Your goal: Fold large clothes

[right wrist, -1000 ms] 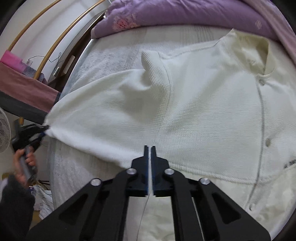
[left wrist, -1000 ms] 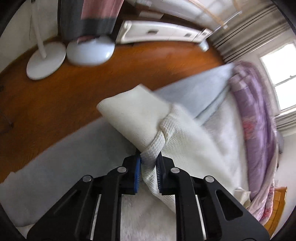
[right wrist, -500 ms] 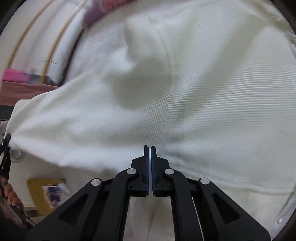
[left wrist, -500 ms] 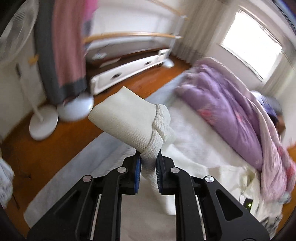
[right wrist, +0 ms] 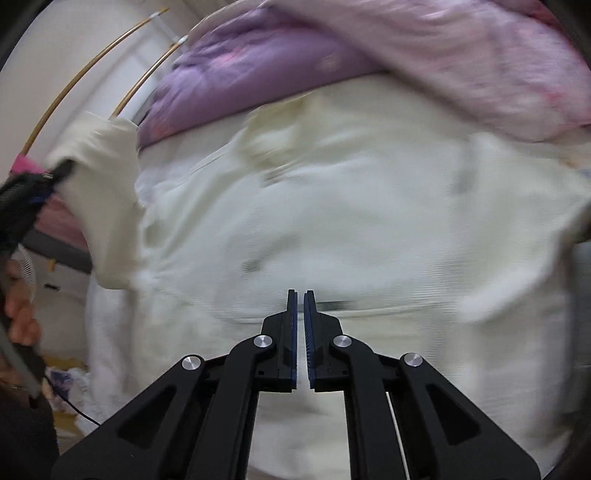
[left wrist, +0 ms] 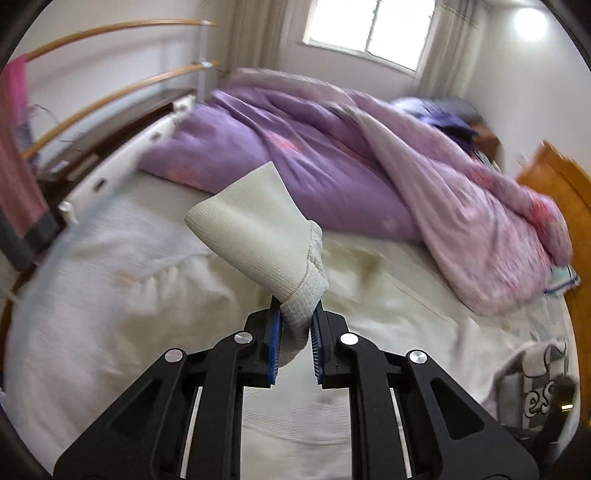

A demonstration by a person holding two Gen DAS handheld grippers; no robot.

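A cream waffle-knit shirt [right wrist: 351,229] lies spread on the white bed, its button front up. My left gripper [left wrist: 295,328] is shut on the shirt's sleeve cuff [left wrist: 266,243] and holds the sleeve raised above the bed. In the right wrist view the same left gripper [right wrist: 55,177] shows at the far left with the sleeve [right wrist: 107,206] stretched up from the shirt body. My right gripper [right wrist: 300,325] is shut, hovering over the shirt's lower part; nothing shows between its fingers. The right view is blurred.
A purple and pink duvet [left wrist: 332,155] is heaped along the far side of the bed. A white bed frame rail [left wrist: 122,162] and curved wooden bars [left wrist: 110,96] stand at the left. A wooden headboard [left wrist: 561,192] is at the right. A window [left wrist: 365,29] is behind.
My left gripper has lifted the cuff and swung from facing the floor toward the bed and duvet. The right gripper has drawn back from the shirt and is moving, blurring its view.
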